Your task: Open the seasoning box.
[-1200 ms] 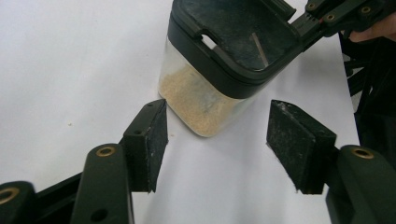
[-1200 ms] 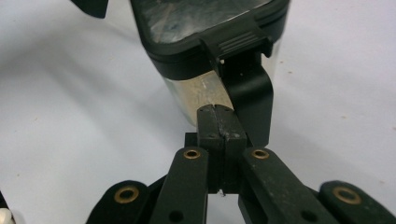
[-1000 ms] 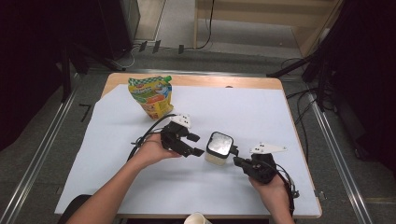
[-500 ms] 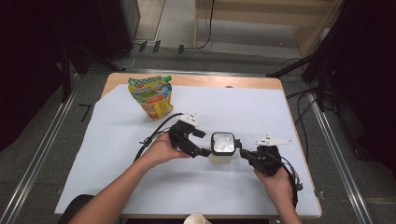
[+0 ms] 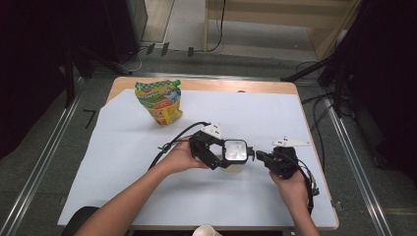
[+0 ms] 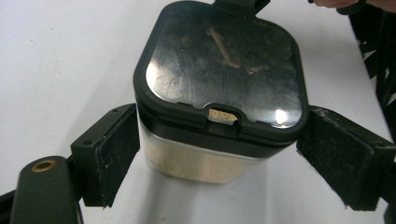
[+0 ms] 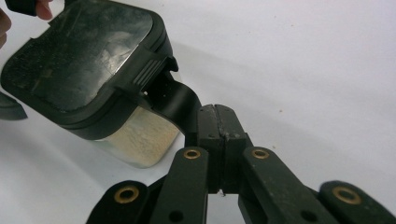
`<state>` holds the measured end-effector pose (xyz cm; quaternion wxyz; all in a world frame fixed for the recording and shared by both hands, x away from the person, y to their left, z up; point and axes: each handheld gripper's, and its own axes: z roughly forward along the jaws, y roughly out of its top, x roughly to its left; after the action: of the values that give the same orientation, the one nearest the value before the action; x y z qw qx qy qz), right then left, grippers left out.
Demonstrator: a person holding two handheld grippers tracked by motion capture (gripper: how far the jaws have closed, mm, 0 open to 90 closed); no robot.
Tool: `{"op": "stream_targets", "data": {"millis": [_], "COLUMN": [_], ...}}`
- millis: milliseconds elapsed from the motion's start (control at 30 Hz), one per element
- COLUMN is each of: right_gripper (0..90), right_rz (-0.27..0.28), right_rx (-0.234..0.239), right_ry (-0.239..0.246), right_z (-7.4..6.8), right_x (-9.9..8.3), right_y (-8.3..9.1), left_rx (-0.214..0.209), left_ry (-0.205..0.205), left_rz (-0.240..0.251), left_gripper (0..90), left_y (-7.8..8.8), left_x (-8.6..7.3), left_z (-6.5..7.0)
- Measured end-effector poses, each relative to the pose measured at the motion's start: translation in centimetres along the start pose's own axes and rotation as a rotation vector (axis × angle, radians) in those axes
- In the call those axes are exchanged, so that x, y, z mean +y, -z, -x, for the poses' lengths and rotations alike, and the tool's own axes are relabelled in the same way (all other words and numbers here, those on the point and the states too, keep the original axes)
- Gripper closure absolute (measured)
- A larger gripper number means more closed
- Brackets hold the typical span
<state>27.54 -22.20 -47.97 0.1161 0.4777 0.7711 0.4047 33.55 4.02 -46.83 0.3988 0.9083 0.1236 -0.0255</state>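
Note:
A clear square container [image 5: 235,152] with a black lid and beige powder inside stands on the white sheet near the table's front. In the left gripper view the container [image 6: 219,93] sits between the jaws of my left gripper [image 6: 224,163]. Those jaws have just been opening and now stand wide at its two sides, open. My left gripper [image 5: 216,156] is at the container's left side in the high view. My right gripper [image 5: 259,158] comes in from the right. In its own view the right gripper [image 7: 217,116] is shut on the lid's black tab [image 7: 180,100].
A colourful snack pouch [image 5: 160,101] stands at the back left of the white sheet [image 5: 275,113]. A pale cup rim [image 5: 206,231] shows at the front edge. Cables trail from both grippers over the sheet.
My left gripper has moved right up to the container and its jaws have spread around it. The right gripper has shifted a little farther from the front edge, still on the tab.

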Motion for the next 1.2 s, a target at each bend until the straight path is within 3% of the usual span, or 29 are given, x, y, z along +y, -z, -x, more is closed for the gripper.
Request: {"op": "stream_targets", "data": {"millis": [200,400,700,800,1200], "right_gripper": [90.0,90.0,90.0,90.0,90.0], "right_rz": [-0.015,-0.018,-0.017,-0.017,-0.018], "right_rx": [-0.013,-0.021,-0.024,-0.023,-0.025], "right_ry": [0.005,0.004,0.008,0.007,0.001], "right_z": [-0.1,-0.3,-0.4,-0.4,-0.5], "right_x": [0.0,-0.1,-0.1,-0.1,-0.1], "right_y": [-0.5,-0.5,-0.5,-0.4,-0.4], "left_rx": [0.02,0.038,0.05,0.041,0.042], "left_ry": [-0.021,-0.039,-0.058,-0.052,-0.067], "left_rz": [0.004,0.02,0.007,0.027,0.015], "left_gripper": [14.6,15.0,15.6,16.0,16.6], "left_y": [-0.6,-0.2,-0.1,0.2,0.4], "left_x": [0.1,0.4,0.7,0.9,1.4], "left_z": [0.2,0.5,0.7,0.7,1.0]}}
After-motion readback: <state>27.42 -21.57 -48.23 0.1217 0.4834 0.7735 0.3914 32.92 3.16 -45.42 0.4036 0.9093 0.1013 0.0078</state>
